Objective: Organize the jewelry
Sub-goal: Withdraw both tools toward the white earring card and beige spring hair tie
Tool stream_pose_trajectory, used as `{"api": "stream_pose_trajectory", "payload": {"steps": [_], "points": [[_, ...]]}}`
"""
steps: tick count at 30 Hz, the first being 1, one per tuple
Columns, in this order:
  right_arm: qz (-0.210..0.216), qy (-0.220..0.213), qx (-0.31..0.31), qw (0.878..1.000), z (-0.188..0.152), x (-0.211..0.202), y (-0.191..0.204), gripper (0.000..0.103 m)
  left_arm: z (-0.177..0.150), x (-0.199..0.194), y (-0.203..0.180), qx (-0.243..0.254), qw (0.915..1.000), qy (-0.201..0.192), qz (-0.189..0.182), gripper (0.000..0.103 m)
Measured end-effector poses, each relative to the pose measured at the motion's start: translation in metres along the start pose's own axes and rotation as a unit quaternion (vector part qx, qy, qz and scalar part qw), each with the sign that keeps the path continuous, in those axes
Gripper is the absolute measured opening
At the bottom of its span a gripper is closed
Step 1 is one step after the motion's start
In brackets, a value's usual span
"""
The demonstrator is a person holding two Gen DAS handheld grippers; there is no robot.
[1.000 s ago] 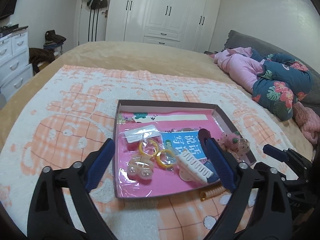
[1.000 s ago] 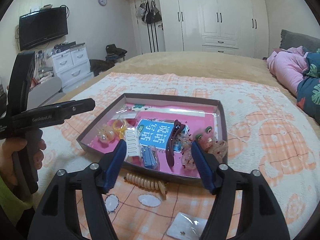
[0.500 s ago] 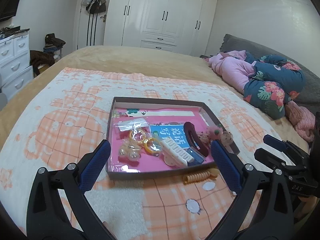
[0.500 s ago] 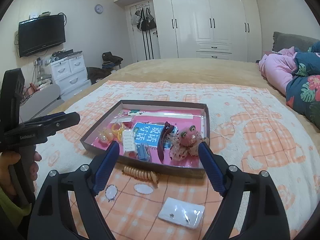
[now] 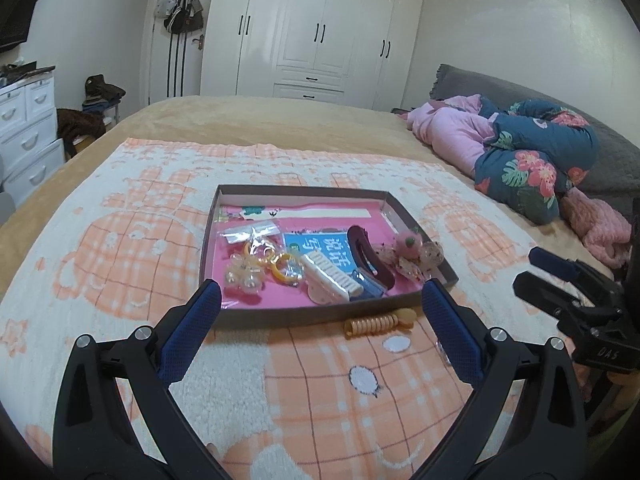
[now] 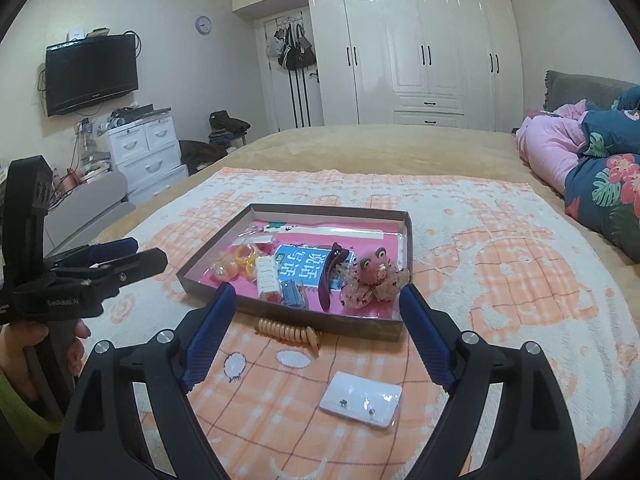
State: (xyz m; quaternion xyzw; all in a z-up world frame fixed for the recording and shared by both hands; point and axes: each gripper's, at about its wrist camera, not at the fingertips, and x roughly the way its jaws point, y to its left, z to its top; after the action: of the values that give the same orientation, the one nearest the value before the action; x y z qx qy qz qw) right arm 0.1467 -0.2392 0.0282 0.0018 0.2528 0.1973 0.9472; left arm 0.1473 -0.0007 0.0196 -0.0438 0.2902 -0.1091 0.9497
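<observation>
A shallow brown tray (image 5: 304,312) (image 6: 320,322) with a pink lining lies on the blanket. It holds a dark red hair clip (image 5: 366,254), a white claw clip (image 5: 332,276), yellow rings (image 5: 276,264) and a pink frog bow (image 6: 374,272). A beige spiral hair tie (image 6: 286,330) (image 5: 376,322) lies just outside the tray's front wall. A white earring card (image 6: 361,398) rests nearer to me. My left gripper (image 5: 320,292) is open and empty, short of the tray. My right gripper (image 6: 317,293) hovers over the hair tie with nothing between its jaws, which are still opening.
An orange and white blanket (image 5: 120,240) covers the bed. Pink and floral bedding (image 5: 532,160) is piled at the right. White drawers (image 6: 148,148) and a wall television (image 6: 92,72) stand beyond the bed's left side. A hand (image 6: 24,344) holds the left gripper's handle.
Both grippers have drawn back from the tray, which now looks smaller and farther. The right jaws have widened. The earring card has come fully into the right wrist view.
</observation>
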Motion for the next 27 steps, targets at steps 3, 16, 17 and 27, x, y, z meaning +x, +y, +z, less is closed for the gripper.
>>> {"api": "stream_pose_trajectory", "payload": {"steps": [3, 16, 17, 27], "points": [[-0.005, -0.001, -0.003, 1.0, -0.004, -0.004, -0.001, 0.082, -0.007, -0.002, -0.004, 0.005, 1.0, 0.002, 0.003, 0.092], [-0.034, 0.01, -0.017, 0.999, -0.033, -0.017, -0.01, 0.084, -0.028, -0.004, -0.017, 0.021, 0.9997, 0.012, -0.004, 0.092], [-0.035, 0.012, -0.018, 0.999, -0.034, -0.017, -0.01, 0.084, -0.03, -0.004, -0.018, 0.022, 0.9996, 0.014, -0.005, 0.092], [-0.046, 0.038, -0.014, 0.998, -0.055, -0.006, -0.015, 0.086, -0.04, 0.007, -0.023, 0.031, 0.999, 0.031, -0.001, 0.092]]}}
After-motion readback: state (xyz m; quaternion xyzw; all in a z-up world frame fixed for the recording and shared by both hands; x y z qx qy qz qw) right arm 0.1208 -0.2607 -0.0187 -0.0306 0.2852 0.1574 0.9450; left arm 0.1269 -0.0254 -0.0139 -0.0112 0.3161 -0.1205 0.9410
